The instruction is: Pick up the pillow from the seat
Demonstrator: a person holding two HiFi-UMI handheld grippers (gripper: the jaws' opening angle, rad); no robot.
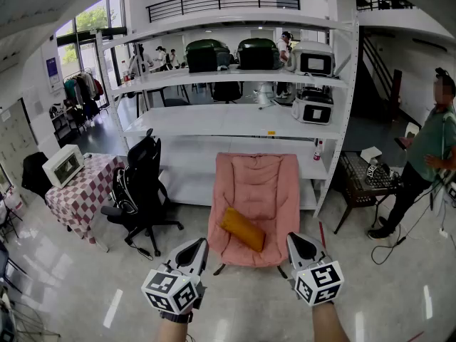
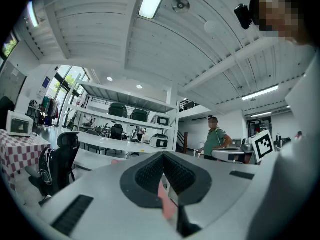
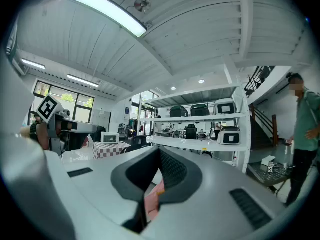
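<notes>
Resting lower centre, on pink chair [image 1: 271, 212] seat: orange pillow [image 1: 242, 229]. Short of it, jaws together, empty: left gripper [image 1: 194, 251], right gripper [image 1: 299, 246]. Risk: closed tips shoving the soft pillow instead of gripping.

The pink padded seat [image 1: 258, 187] stands on the pale glossy floor [image 1: 385, 298], directly in front of the white shelf unit [image 1: 228, 123]. An orange pillow [image 1: 242, 229] lies slantwise on its cushion, left of centre. Left of the seat stand a black office chair [image 1: 142, 191] and, beyond it, a checked-cloth table [image 1: 85, 191] bearing a white box-shaped appliance [image 1: 63, 164].
</notes>
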